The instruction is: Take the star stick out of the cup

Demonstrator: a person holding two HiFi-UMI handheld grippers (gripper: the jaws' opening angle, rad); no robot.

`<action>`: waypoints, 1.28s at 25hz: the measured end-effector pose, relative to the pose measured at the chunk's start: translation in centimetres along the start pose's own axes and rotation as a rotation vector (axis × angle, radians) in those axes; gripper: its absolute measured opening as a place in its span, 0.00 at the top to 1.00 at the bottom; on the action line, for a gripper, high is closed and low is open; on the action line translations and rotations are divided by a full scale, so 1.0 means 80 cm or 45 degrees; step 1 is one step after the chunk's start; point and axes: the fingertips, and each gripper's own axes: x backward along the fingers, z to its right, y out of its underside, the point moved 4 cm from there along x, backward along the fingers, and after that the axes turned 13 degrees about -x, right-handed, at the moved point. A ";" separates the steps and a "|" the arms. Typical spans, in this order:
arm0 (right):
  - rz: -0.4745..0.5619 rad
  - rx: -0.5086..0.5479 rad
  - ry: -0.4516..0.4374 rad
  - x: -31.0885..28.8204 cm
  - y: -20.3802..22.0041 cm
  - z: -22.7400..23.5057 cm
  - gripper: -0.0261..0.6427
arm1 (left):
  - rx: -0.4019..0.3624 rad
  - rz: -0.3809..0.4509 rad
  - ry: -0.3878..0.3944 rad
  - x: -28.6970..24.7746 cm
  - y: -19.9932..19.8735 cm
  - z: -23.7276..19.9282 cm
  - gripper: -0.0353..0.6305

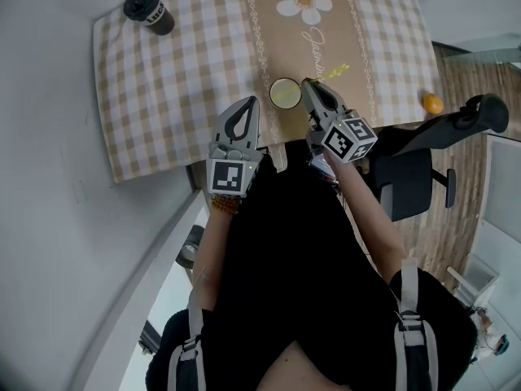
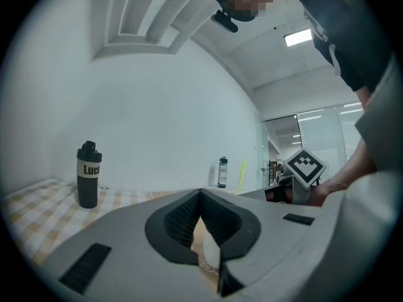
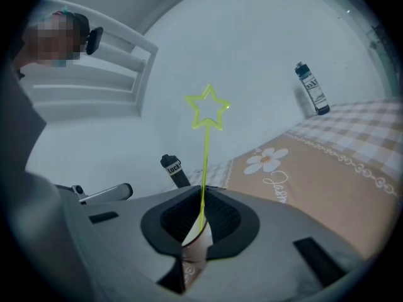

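- Between the tightly closed jaws of your right gripper [image 3: 201,199] runs a thin yellow-green plastic stick topped with an outlined star. This is the star stick [image 3: 204,156], pinched low on its shaft.
- From the grip, the stick's long axis rises away from the jaws, nearly in line with them, with the star at the far upper end. From the head view, the star stick [image 1: 338,70] shows up-table and to the right of the right gripper [image 1: 308,83].
- Just beside that gripper, on its left, stands the small round pale cup with a yellow-green inside [image 1: 281,96]. No view shows whether the stick's lower end is clear of the rim. A pale curve under the jaws may be the cup wall.
- Your left gripper [image 1: 253,101] sits just left of the cup. Its own view shows the left gripper [image 2: 200,194] with jaws together on nothing.
- Your right hand likely does the work. The cup lies below and left of its grip, so the lift should follow the stick's axis, up and away from the cup. Dragging sideways across the rim could tip it.
- Beneath everything lies a beige-and-white checked tablecloth [image 1: 163,80] with a tan daisy-printed runner [image 1: 293,47].
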 end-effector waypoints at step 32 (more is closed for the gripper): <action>0.078 -0.062 -0.063 -0.002 -0.017 -0.015 0.94 | -0.004 0.009 0.004 0.001 0.002 0.000 0.94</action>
